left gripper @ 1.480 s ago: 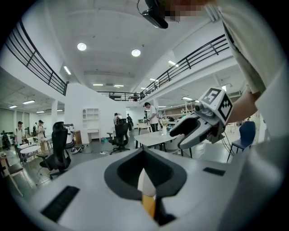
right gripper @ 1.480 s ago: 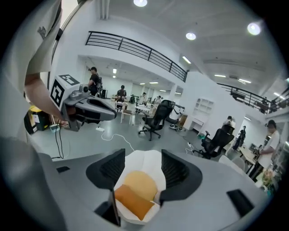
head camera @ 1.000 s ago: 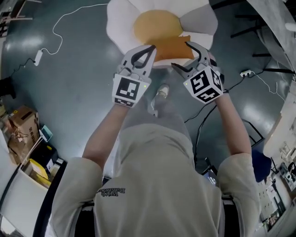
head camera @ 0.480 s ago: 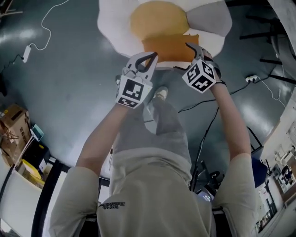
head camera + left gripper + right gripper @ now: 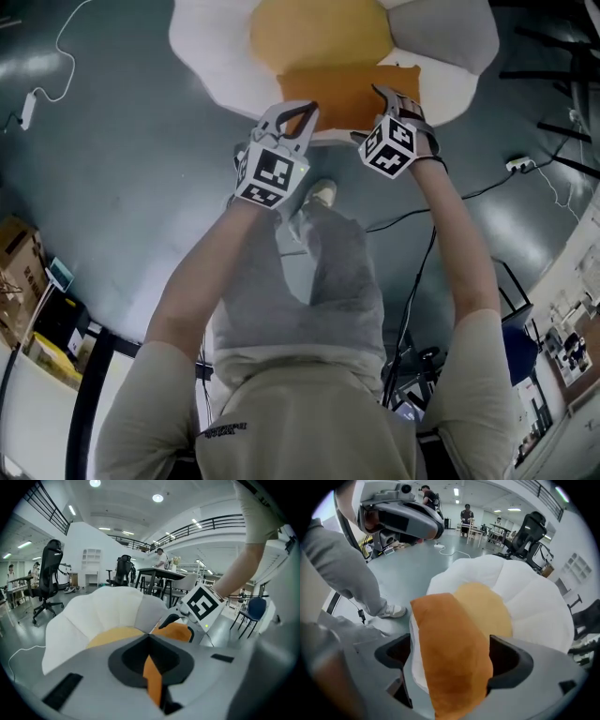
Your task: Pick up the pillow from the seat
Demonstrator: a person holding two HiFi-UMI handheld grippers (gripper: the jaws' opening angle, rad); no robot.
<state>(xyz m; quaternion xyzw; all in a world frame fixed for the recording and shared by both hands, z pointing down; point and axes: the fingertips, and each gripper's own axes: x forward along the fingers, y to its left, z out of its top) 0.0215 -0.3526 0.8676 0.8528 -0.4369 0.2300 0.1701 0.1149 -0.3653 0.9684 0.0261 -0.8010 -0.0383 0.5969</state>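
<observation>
An orange pillow (image 5: 342, 94) lies across the front of a flower-shaped seat (image 5: 225, 56) with white petals and a yellow middle. My left gripper (image 5: 298, 111) is shut on the pillow's left corner; in the left gripper view a strip of orange fabric is pinched in my left gripper (image 5: 150, 637). My right gripper (image 5: 367, 114) is at the pillow's right end. Its jaws are opening, and the thick pillow (image 5: 445, 620) stands between them, with a sliver of white seat (image 5: 534, 602) showing beside the left jaw.
The seat rests on a grey floor. Cables (image 5: 487, 183) and a power strip (image 5: 517, 164) lie to the right, and the person's shoe (image 5: 319, 194) is just below the grippers. Cardboard boxes (image 5: 19, 253) sit at far left. Office chairs (image 5: 49, 581) and tables stand beyond.
Both grippers and the pillow have shifted up the head view, closer over the seat. The right gripper's jaws have spread wider around the pillow's end.
</observation>
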